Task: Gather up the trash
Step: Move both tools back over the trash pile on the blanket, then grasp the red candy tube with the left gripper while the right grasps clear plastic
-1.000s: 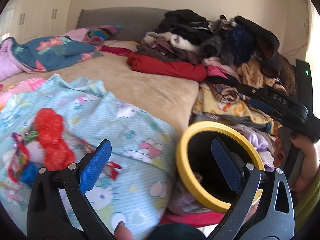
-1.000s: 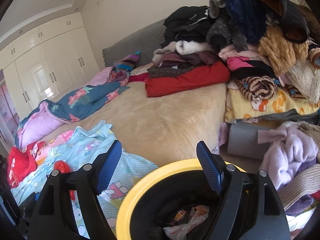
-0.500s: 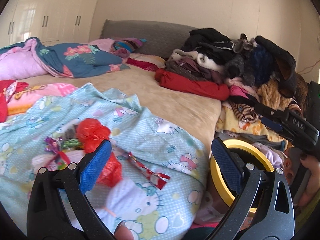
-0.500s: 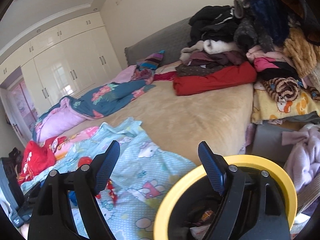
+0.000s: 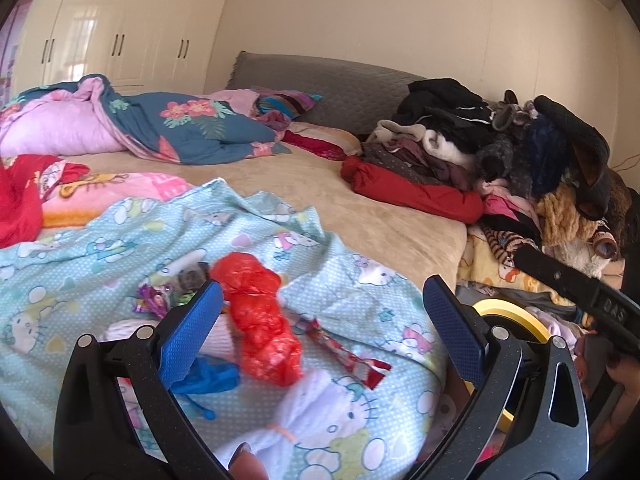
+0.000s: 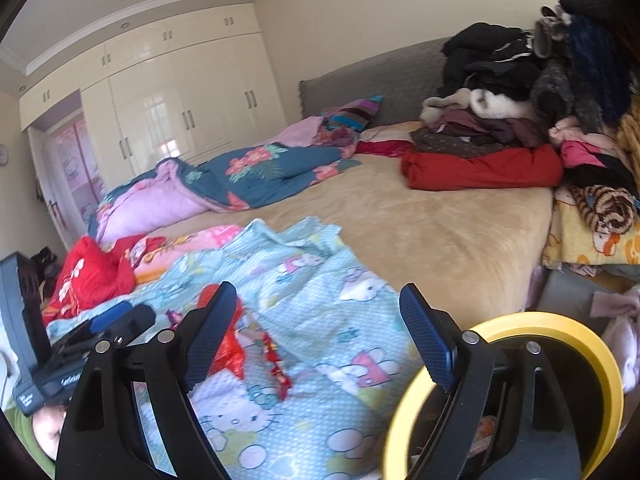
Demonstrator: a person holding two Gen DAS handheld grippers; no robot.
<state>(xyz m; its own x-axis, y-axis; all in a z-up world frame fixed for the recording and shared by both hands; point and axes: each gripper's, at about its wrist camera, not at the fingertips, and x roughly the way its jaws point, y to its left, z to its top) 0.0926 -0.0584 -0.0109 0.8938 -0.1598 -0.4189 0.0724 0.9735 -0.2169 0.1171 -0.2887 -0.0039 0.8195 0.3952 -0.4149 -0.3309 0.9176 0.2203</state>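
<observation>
Trash lies on a light blue Hello Kitty blanket (image 5: 120,248) on the bed: a crumpled red plastic bag (image 5: 260,320), a red snack wrapper (image 5: 348,356), a blue scrap (image 5: 208,378), a white bundle (image 5: 316,412) and purple foil bits (image 5: 152,302). My left gripper (image 5: 320,328) is open, a little above and short of the red bag. My right gripper (image 6: 320,340) is open and empty over the blanket, with the red bag (image 6: 228,352) and wrapper (image 6: 276,364) just left of its middle. A yellow-rimmed black bin (image 6: 600,360) stands off the bed's right edge and also shows in the left wrist view (image 5: 516,316).
A tall heap of clothes (image 5: 500,152) covers the bed's right side. A blue floral quilt (image 5: 180,124) lies at the back left, red clothing (image 5: 20,196) at the left. A beige sheet (image 6: 420,232) covers the bed. White wardrobes (image 6: 160,112) line the far wall.
Both grippers have swung left, away from the bin and toward the trash on the blanket. The bin has slid to the right edge of both views. Both stay open.
</observation>
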